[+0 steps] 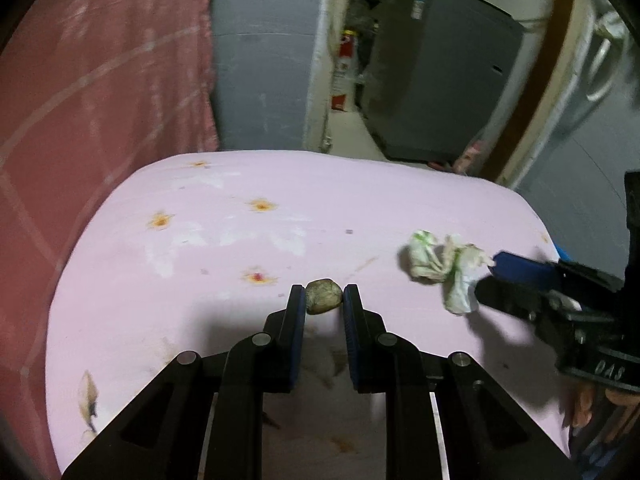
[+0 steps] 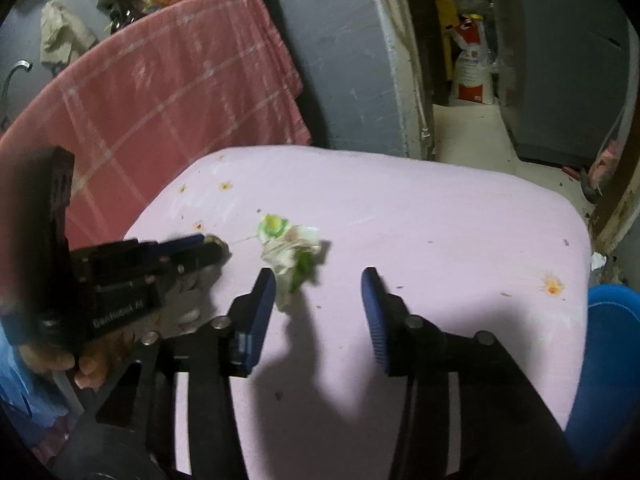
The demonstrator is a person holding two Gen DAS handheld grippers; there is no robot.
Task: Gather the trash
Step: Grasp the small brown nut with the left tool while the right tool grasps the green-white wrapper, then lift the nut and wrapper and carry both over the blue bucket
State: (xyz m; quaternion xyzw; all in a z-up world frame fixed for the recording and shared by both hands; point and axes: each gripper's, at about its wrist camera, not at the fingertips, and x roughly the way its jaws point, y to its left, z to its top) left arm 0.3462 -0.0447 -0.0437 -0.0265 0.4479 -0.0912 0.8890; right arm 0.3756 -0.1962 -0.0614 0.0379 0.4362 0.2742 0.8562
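Observation:
A small brownish crumpled ball of trash [image 1: 324, 296] sits between the fingertips of my left gripper [image 1: 323, 300], which is shut on it just above the pink flowered tablecloth [image 1: 240, 240]. It shows in the right wrist view [image 2: 218, 242] at the tip of the left gripper [image 2: 208, 246]. A crumpled white and green wrapper [image 1: 444, 266] lies on the cloth. My right gripper [image 2: 318, 286] is open, its left finger touching the wrapper [image 2: 290, 254]. In the left wrist view the right gripper [image 1: 490, 276] reaches the wrapper from the right.
A blue bin [image 2: 608, 360] stands at the table's right edge. A red checked cloth [image 2: 160, 92] hangs behind the table on the left. A grey wall [image 2: 340, 60] and a doorway with sacks [image 2: 472, 72] lie beyond.

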